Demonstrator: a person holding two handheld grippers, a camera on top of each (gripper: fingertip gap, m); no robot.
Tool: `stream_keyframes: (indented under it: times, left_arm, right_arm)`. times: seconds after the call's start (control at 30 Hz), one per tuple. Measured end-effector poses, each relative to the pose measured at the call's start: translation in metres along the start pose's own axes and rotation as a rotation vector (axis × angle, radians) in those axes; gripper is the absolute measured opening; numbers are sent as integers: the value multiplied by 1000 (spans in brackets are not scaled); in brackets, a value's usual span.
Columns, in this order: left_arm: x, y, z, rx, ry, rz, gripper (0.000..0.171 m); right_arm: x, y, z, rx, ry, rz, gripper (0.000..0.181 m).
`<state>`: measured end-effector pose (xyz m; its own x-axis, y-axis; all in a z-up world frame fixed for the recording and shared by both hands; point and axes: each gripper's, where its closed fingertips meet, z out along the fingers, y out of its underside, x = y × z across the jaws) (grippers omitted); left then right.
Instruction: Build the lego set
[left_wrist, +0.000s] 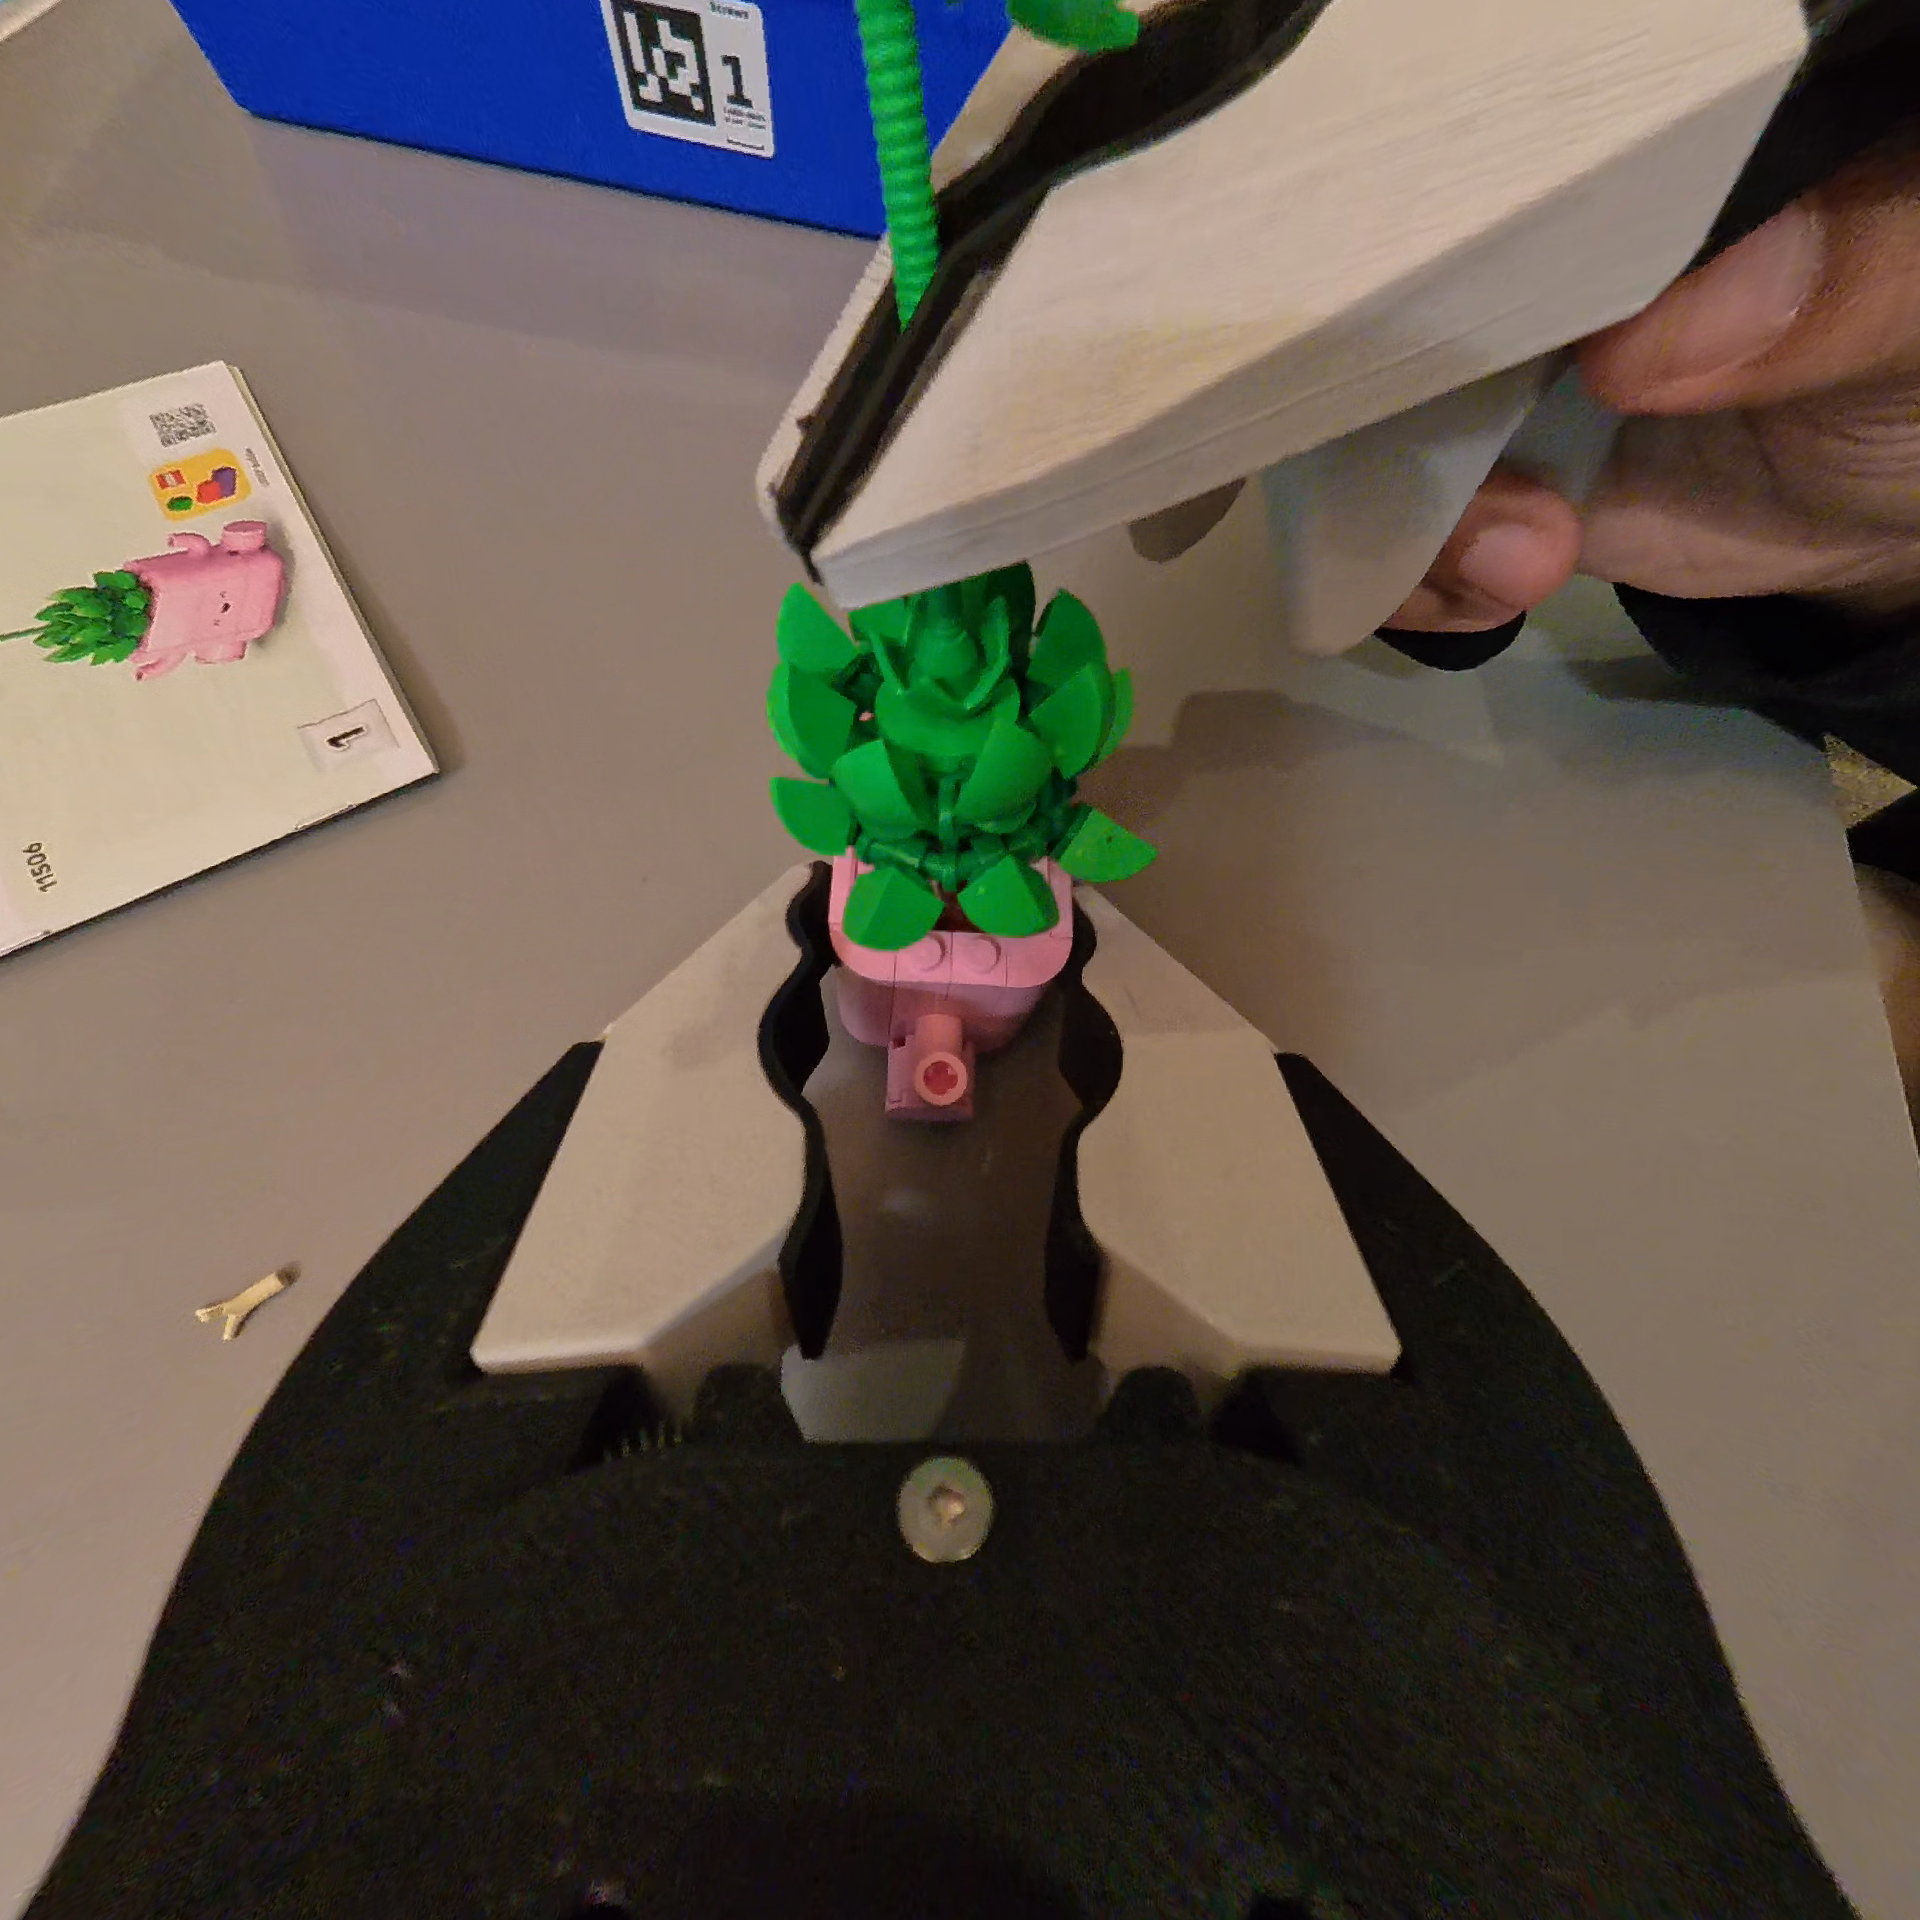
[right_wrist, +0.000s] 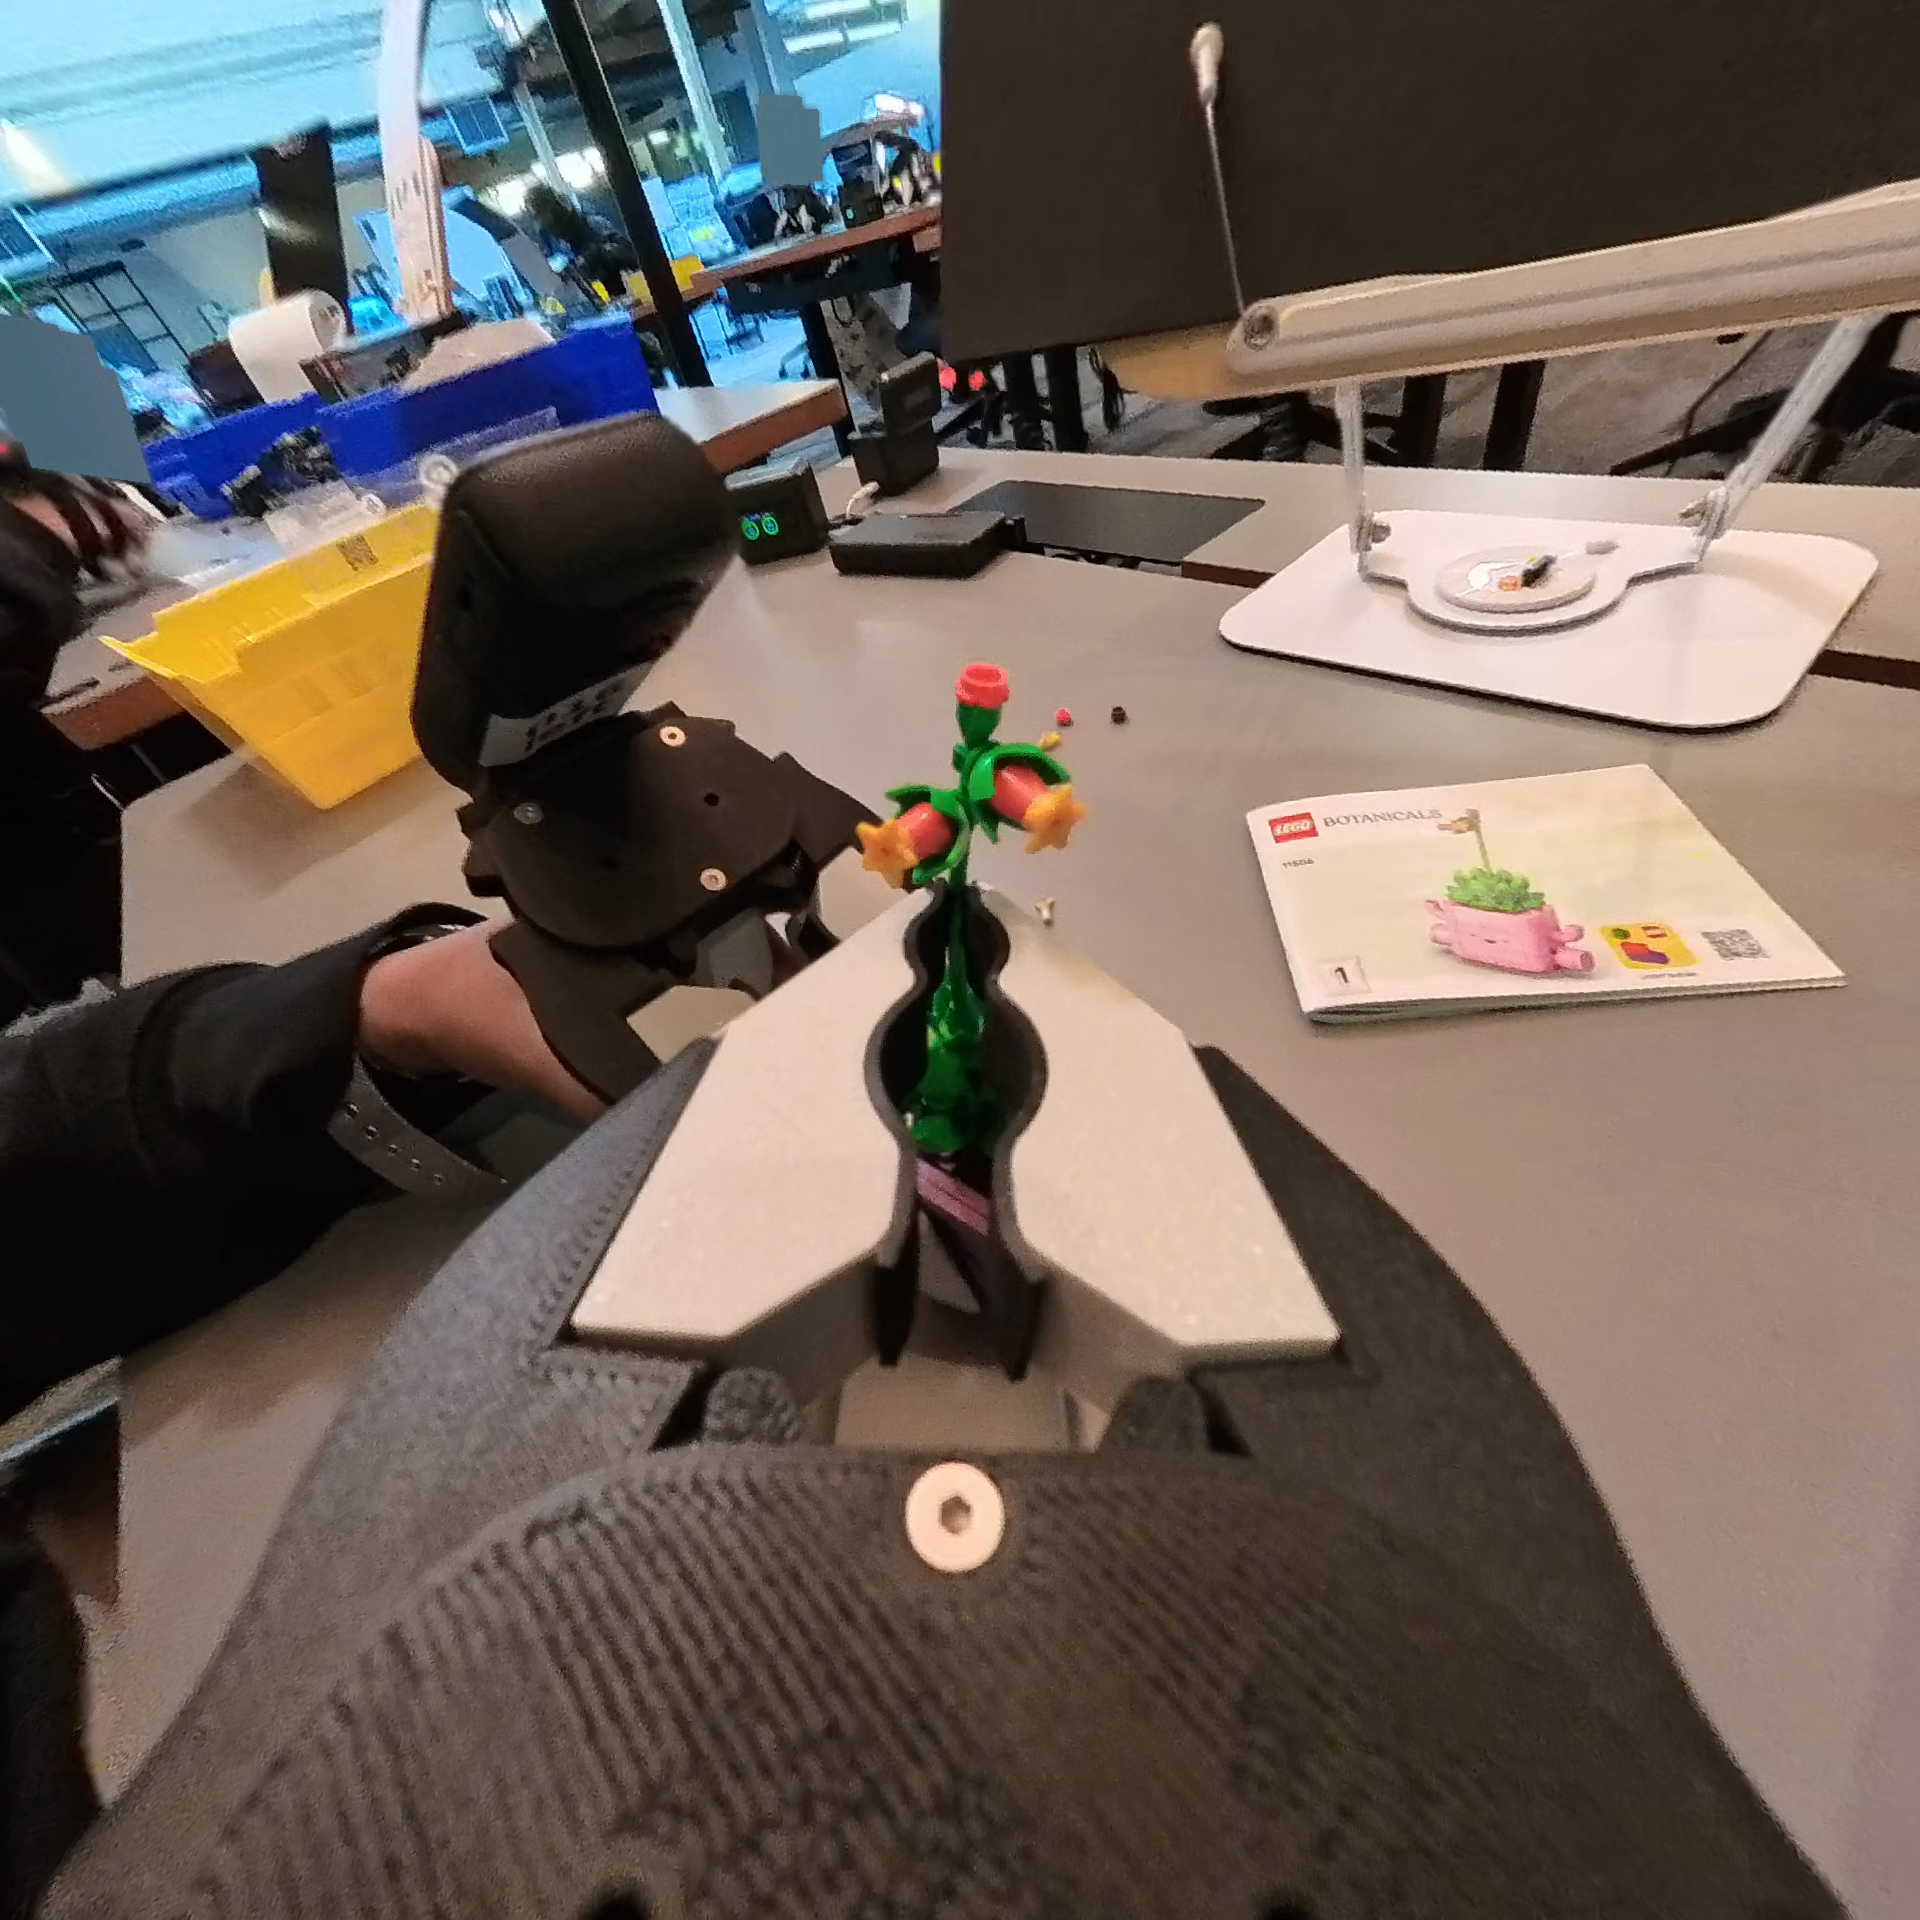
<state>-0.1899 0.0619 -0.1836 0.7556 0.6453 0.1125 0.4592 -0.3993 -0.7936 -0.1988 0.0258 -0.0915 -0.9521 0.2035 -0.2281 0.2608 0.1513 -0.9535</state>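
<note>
A: Where is the build?

B: The pink pot (left_wrist: 940, 971) with its green succulent leaves (left_wrist: 940, 748) stands on the grey table (left_wrist: 520, 520), at the tips of the left gripper (left_wrist: 940, 935), whose jaws are clenched on the pot's sides. The right gripper (right_wrist: 956, 935) is above it, jaws clamped on the green flower stem (right_wrist: 951, 1023).

A: Handling?

B: Judged light and stiff, but fragile: the leaves and orange blossoms (right_wrist: 1049, 816) likely pop off. Hold the pot by its flat walls and the stem low, and press straight down.

A: Other items?

B: The instruction booklet (right_wrist: 1538, 894) lies to the right, and a blue bin (left_wrist: 499, 94) sits far left.
</note>
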Motion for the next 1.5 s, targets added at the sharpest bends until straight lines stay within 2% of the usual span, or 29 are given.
stream_keyframes:
  times: [0.17, 0.63, 0.87, 0.97, 1.13, 1.5]
  left_arm:
    - [-1, 2, -1, -4, 11, -15, 40]
    - [-2, 3, -2, -12, 7, -6, 39]
    - [-2, 3, -2, -11, 8, -5, 39]
    - [-2, 3, -2, -11, 6, -7, 40]
    - [-3, 3, -1, -11, 4, -6, 40]
    - [-3, 3, -1, -12, 3, -7, 40]
  right_arm:
    - [3, 10, 3, -65, 29, -65, 0]
    - [-9, 14, 7, -107, 42, -185, 0]
    - [0, 14, 7, -168, 133, -281, 0]
    - [12, 12, 1, -178, 223, -333, 0]
    - [2, 14, 1, -158, 160, -287, 0]
    - [1, 15, 3, -167, 152, -242, 1]
